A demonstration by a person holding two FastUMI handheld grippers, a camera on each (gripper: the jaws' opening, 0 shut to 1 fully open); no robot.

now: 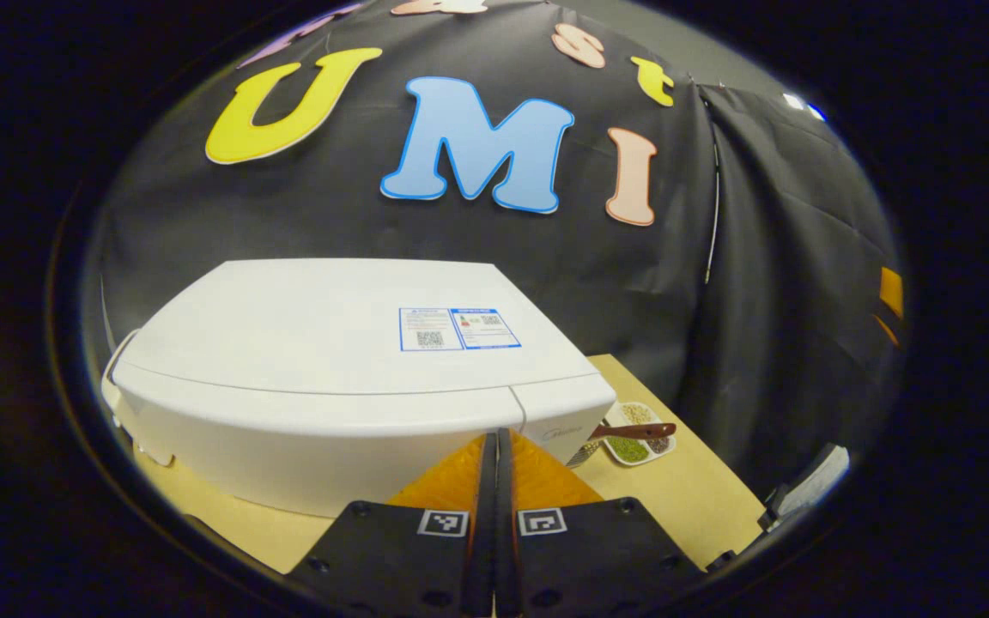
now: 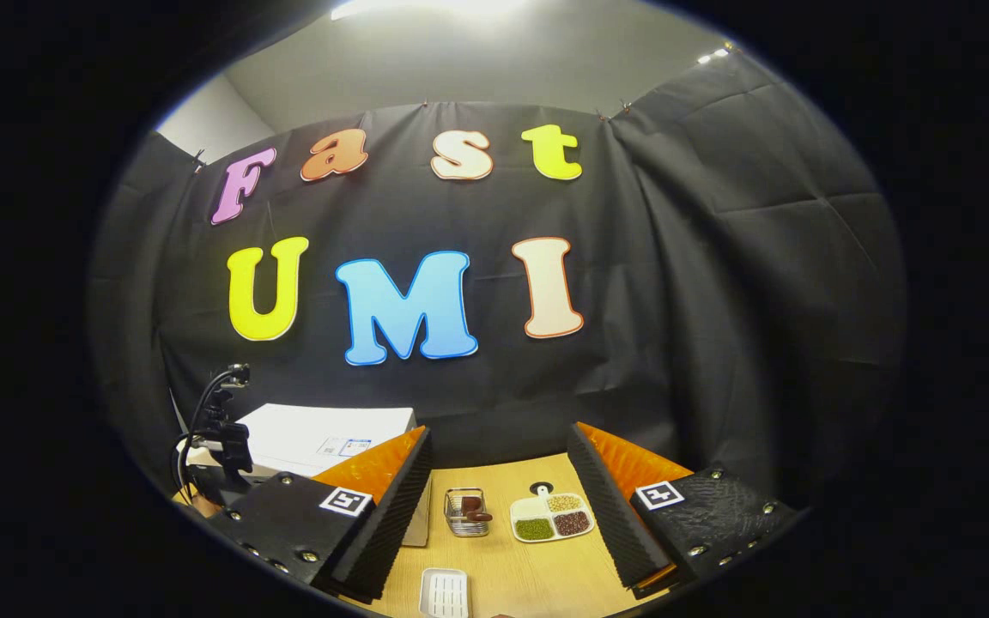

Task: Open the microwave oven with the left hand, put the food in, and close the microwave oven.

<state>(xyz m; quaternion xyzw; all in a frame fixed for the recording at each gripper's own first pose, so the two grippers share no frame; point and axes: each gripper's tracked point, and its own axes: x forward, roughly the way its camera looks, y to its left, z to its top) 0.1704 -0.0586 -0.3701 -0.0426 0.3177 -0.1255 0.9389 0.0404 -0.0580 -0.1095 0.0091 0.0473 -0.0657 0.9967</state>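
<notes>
The white microwave [image 1: 348,369] stands on the wooden table [image 1: 692,506] with its door closed, its top and upper front edge facing me. My left gripper [image 1: 494,446] is shut with nothing between its fingers, just in front of the microwave's upper right front corner. To the right of the microwave lies a white divided dish [image 1: 636,442] of beans and grains with a brown spoon [image 1: 632,430] over it. My right gripper [image 2: 499,515] is wide open above the table, the divided dish [image 2: 550,515] showing between its fingers. The microwave [image 2: 314,438] is at the left.
A small metal basket [image 2: 467,511] holding something brown stands left of the dish. A small white tray [image 2: 445,592] lies near the table's front. A black device with cables [image 2: 221,429] rises by the microwave. Black cloth walls close the back and right.
</notes>
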